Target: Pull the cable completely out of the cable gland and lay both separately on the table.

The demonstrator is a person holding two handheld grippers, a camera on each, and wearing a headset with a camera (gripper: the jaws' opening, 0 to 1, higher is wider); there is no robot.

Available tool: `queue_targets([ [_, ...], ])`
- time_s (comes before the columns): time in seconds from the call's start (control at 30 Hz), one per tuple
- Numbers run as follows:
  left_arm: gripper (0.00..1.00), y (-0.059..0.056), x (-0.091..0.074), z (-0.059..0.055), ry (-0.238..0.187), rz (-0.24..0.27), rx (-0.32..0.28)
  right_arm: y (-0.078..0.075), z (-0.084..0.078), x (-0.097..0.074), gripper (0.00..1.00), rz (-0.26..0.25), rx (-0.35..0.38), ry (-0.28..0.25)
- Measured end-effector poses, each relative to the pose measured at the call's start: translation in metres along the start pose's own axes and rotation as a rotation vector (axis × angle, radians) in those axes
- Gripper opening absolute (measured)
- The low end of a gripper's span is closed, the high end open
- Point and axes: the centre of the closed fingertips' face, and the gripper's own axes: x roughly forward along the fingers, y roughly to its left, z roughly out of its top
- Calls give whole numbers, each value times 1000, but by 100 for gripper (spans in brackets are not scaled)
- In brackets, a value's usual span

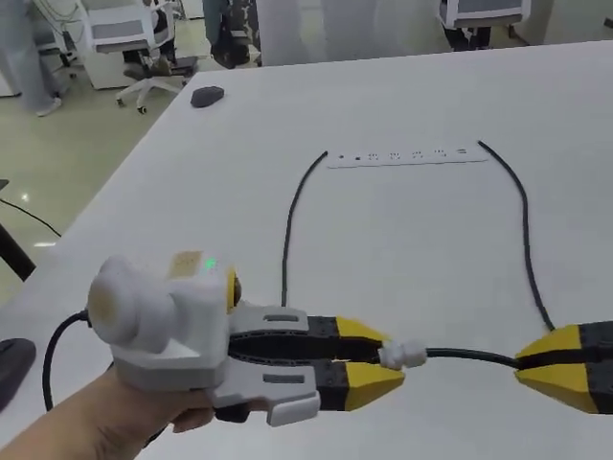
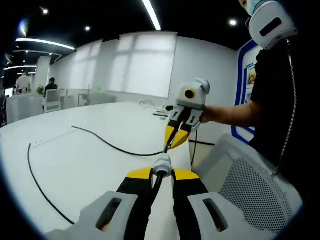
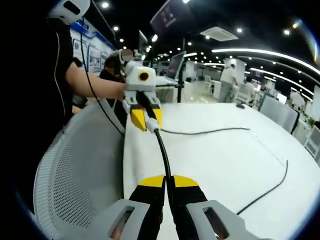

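Left tool point(image 1: 389, 357) clamping cable gland point(image 1: 406, 356), right tool point(image 1: 523, 365) gripping cable point(image 1: 469, 356)

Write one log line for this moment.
left gripper: shut on gland | right gripper: shut on cable | cable not yet out of gland

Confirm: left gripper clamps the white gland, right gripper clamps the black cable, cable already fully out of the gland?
No on the last part. The left gripper clamps the white gland and the right gripper the black cable, but the cable is still in the gland: the head view shows it running unbroken from the right jaws into the gland.
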Motion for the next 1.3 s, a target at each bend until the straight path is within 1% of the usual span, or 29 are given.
queue_targets([
  [0.03,14,2,-2,-2,6,9,-2,-2,-4,-2,0,-11,4,14],
  [0.07,14,3,-5,-3,9,20,-2,-10,-16,-9,0,-58,28,39],
  [0.1,14,4,-7,-4,12,24,-3,-13,-23,-14,0,-78,53,46],
  [0.17,14,5,-9,-6,18,32,-3,-25,-38,-26,0,-148,154,42],
  [0.2,14,6,-10,-7,16,37,-5,-29,-51,-31,0,-177,207,60],
  [0.23,14,8,-12,-5,5,43,-23,-33,-61,-34,0,-197,206,76],
  [0.27,14,9,-13,-4,-2,45,-34,-38,-76,-39,0,-240,230,106],
  [0.33,14,10,-13,-6,10,58,-20,-42,-99,-46,0,-295,242,171],
  [0.4,14,11,-12,-9,21,68,-17,-43,-109,-48,0,-311,267,182],
  [0.47,14,15,-9,-12,42,95,6,-42,-108,-48,0,-310,282,157],
  [0.53,14,13,-6,-9,28,75,-16,-42,-107,-49,0,-318,268,175],
  [0.57,14,7,-4,-5,5,31,-53,-46,-105,-51,1,-339,236,190],
  [0.6,14,10,-5,-4,5,42,-39,-52,-101,-53,1,-366,211,177],
  [0.63,14,11,-4,-3,9,50,-26,-56,-95,-57,2,-388,222,156],
  [0.7,14,13,-6,-1,5,51,-33,-59,-84,-60,3,-389,267,118],
  [0.77,14,16,-7,1,-5,60,-28,-59,-58,-60,11,-369,301,26],
  [0.8,14,17,-7,2,-3,63,-24,-57,-39,-60,15,-361,265,-13],
  [0.83,14,17,-7,2,-3,64,-22,-59,-32,-60,17,-371,251,-29],
  [0.9,14,15,-6,3,2,59,-17,-47,2,-52,9,-294,184,-83],
  [0.93,14,12,-3,5,-2,45,-21,-42,23,-47,8,-268,155,-129],
  [0.97,14,10,-1,7,-2,35,-23,-38,35,-42,10,-248,142,-151],
  [1.0,14,6,3,8,2,24,-12,-26,51,-33,11,-183,119,-163],
  [1.03,14,5,6,9,4,19,-9,-19,59,-25,12,-145,90,-168],
  [1.07,14,4,9,9,12,15,-3,-3,71,-14,14,-81,22,-163],
  [1.1,14,3,10,10,14,10,5,4,74,-6,13,-53,-12,-138],
  [1.13,14,1,13,10,18,0,14,10,73,4,12,-46,-71,-92],
  [1.17,14,0,15,11,22,-4,23,15,72,11,11,-25,-108,-67],
  [1.23,14,-1,17,12,21,-10,34,23,67,25,10,2,-146,-29],
  [1.3,14,-2,17,14,16,-14,37,24,62,35,9,12,-146,-11],
])
